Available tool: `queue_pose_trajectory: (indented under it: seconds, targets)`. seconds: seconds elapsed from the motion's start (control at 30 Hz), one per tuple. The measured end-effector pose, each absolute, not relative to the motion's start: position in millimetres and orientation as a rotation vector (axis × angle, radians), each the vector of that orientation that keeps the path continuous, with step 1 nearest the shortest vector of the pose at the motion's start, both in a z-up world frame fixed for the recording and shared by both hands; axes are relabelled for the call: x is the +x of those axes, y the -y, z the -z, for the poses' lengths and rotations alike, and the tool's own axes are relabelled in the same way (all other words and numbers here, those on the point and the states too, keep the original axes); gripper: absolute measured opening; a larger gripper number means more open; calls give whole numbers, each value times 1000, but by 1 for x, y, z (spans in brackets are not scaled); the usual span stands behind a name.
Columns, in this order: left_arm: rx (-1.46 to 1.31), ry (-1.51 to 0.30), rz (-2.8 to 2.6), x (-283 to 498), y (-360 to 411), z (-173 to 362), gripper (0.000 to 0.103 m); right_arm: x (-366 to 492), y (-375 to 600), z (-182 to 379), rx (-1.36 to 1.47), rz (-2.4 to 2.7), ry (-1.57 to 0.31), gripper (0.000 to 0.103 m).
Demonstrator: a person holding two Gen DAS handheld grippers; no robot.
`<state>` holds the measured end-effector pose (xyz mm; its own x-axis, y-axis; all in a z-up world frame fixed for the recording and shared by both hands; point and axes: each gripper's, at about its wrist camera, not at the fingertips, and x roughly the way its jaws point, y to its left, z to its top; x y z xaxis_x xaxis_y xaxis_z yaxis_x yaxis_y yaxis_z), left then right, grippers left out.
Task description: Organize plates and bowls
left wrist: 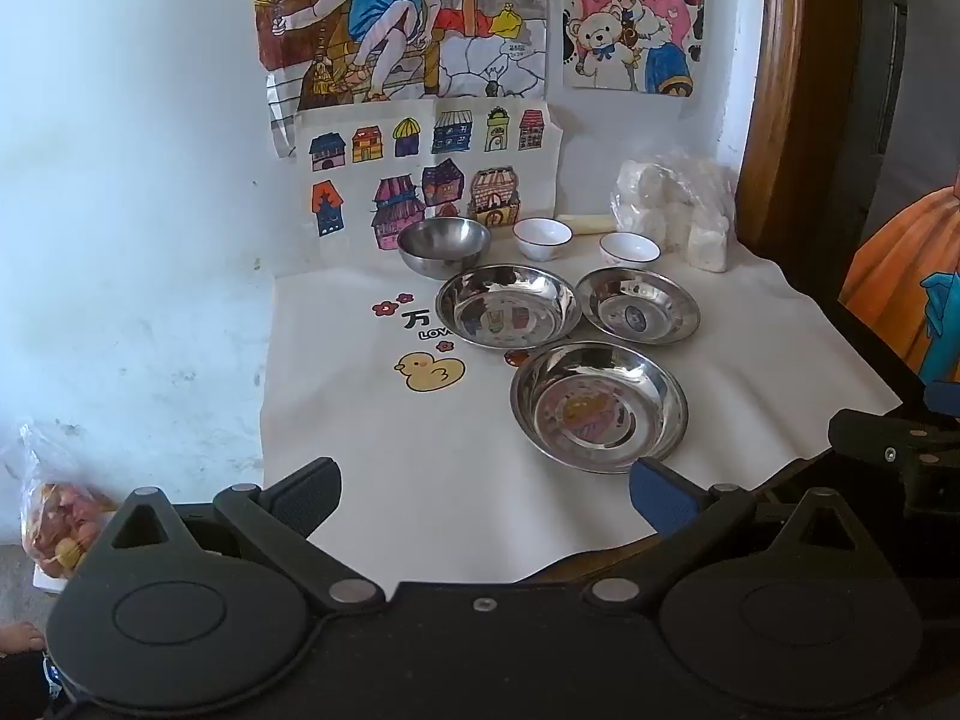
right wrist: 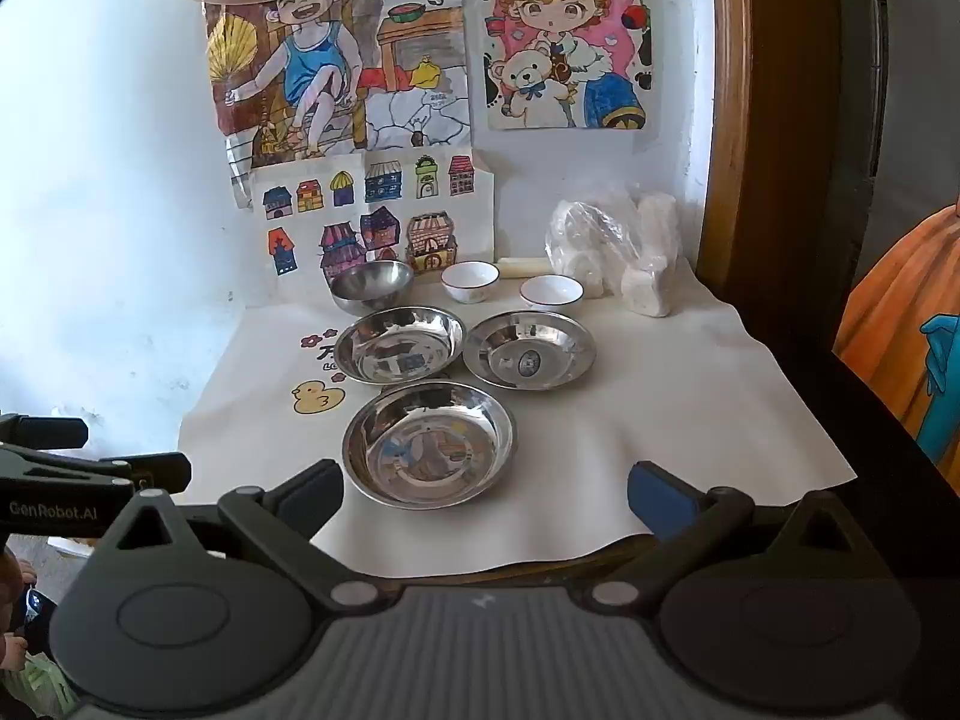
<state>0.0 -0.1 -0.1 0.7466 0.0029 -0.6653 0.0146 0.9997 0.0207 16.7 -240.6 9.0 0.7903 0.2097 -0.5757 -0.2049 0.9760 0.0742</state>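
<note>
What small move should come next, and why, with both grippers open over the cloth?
Probably ease the right gripper forward and down onto the nearest shiny steel plate. Its jaws stand open and empty, that plate lies just ahead, and nothing is stacked yet.

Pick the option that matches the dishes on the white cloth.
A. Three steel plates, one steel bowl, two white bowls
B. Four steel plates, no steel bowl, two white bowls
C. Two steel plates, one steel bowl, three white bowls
A: three shallow steel plates lie in front, with one deep steel bowl and two small white bowls behind them.
</note>
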Motion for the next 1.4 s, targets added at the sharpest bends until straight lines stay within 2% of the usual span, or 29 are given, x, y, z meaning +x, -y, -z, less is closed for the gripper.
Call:
queue_pose_trajectory:
  seconds: [1.4]
  targets:
    - [22,-730,14,-2,4,3,102,15,241,-7,7,-220,-615,103]
